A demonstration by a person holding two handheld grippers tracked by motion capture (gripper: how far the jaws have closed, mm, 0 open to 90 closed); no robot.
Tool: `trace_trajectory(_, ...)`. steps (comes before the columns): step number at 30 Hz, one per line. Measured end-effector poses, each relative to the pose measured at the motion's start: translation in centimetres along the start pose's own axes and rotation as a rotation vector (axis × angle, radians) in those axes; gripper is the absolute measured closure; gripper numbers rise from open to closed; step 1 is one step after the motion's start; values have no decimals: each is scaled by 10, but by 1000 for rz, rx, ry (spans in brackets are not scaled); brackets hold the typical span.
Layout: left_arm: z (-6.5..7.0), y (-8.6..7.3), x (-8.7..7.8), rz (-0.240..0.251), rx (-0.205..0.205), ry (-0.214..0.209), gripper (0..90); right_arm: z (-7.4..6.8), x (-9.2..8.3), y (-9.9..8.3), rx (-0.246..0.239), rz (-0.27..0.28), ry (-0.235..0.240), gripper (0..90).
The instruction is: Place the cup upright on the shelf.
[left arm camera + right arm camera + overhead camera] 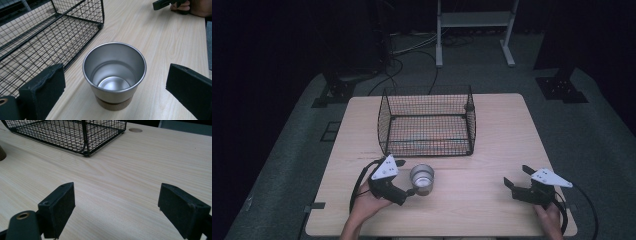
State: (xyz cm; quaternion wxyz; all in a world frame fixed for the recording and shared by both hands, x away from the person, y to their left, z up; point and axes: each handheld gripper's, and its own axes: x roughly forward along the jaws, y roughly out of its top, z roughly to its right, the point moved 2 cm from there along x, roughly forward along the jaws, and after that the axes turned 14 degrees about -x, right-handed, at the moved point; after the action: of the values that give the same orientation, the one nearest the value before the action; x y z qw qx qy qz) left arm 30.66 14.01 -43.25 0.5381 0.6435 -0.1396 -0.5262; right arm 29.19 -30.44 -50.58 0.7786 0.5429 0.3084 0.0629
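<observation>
A steel cup (422, 179) with a cork base stands upright and empty on the wooden table (482, 150), just in front of the black wire basket (384, 120). My left gripper (406, 177) is open at the cup's left side. In the left gripper view the cup (115, 72) sits between the two wide-spread jaws of that gripper (116, 83), touching neither. My right gripper (518, 176) rests open near the table's front right. Bare wood lies between the jaws of the right gripper (119, 192) in its own view.
The basket (102, 12) is empty and stands at the table's middle back; its near corner (85, 135) lies ahead of the right gripper. The other hand (195, 6) shows far off. A white stand (474, 20) and cables lie on the floor beyond.
</observation>
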Motion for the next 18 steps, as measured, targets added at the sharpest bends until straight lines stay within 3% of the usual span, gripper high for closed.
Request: trace_trajectory(18, 1, 3, 22, -79, 28, -19, 13, 0, 0, 0, -4, 1, 3, 134)
